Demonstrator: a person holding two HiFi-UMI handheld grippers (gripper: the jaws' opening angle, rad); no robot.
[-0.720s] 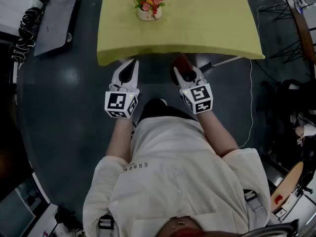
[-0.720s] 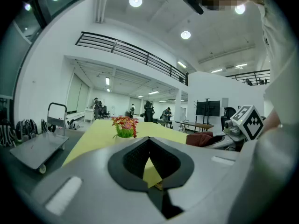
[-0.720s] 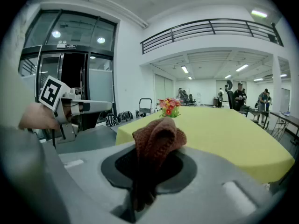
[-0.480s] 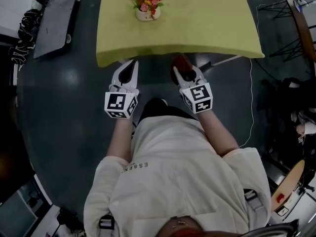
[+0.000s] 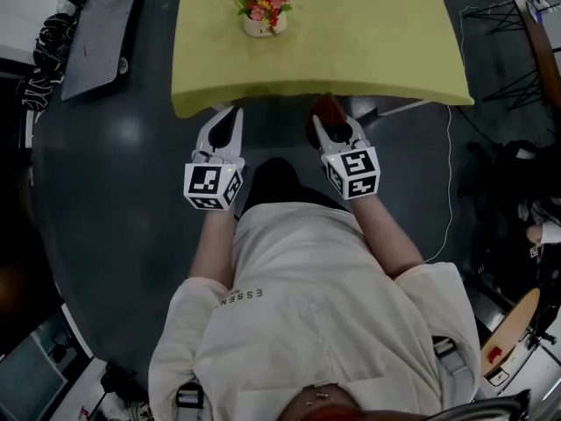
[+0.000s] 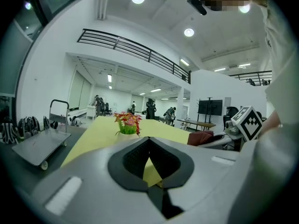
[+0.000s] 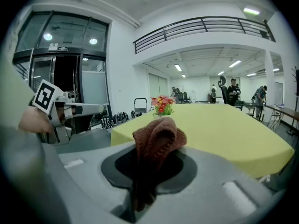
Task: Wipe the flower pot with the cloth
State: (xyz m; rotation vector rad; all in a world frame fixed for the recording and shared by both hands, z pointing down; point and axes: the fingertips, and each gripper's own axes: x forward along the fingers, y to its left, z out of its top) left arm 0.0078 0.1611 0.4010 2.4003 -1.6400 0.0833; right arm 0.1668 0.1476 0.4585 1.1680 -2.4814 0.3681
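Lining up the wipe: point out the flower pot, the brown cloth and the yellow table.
White pot of pink flowers (image 5: 261, 28): head view, pot's wall.
Reddish-brown knitted cloth (image 7: 158, 135): right gripper view, bunched top fold.
Yellow-covered table (image 5: 368, 51): head view, bare top.

Bare tabletop (image 5: 368, 42) surrounds the flower pot (image 5: 261, 27); cart (image 5: 101, 29) stands off left.

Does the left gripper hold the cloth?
No, the cloth is clamped in the right gripper, while the left gripper is shut on nothing.
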